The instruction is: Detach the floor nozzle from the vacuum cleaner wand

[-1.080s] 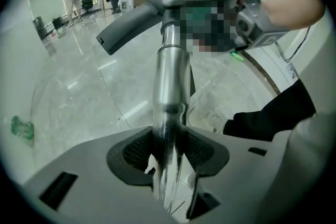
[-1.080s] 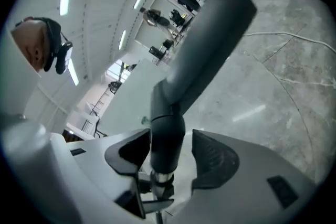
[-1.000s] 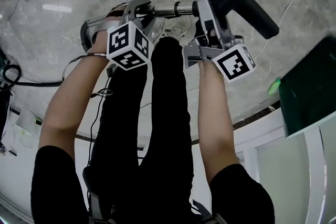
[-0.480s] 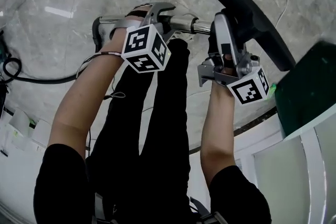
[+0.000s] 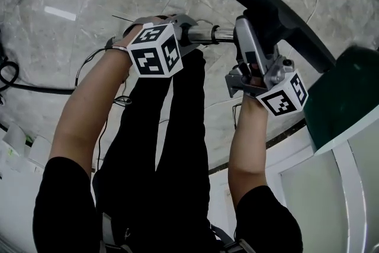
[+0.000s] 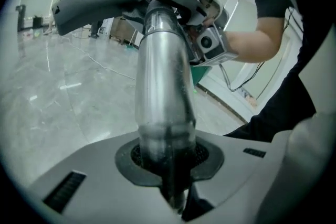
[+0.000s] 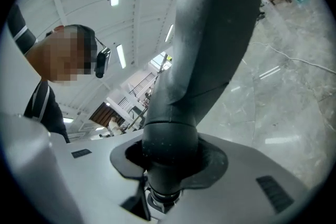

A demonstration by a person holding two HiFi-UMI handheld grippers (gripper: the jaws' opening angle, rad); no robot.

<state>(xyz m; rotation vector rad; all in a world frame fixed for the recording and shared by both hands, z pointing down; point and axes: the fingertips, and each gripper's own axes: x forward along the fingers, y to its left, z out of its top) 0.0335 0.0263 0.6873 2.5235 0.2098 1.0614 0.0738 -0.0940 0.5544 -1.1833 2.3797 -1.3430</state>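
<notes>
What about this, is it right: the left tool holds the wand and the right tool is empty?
No. The right tool isn't empty: its jaws, which have just been closing, grip the nozzle, per the right gripper view. The left tool, also just closing, holds the wand.

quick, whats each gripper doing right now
left gripper: just closed on the wand
right gripper: just closed on the nozzle neck
</notes>
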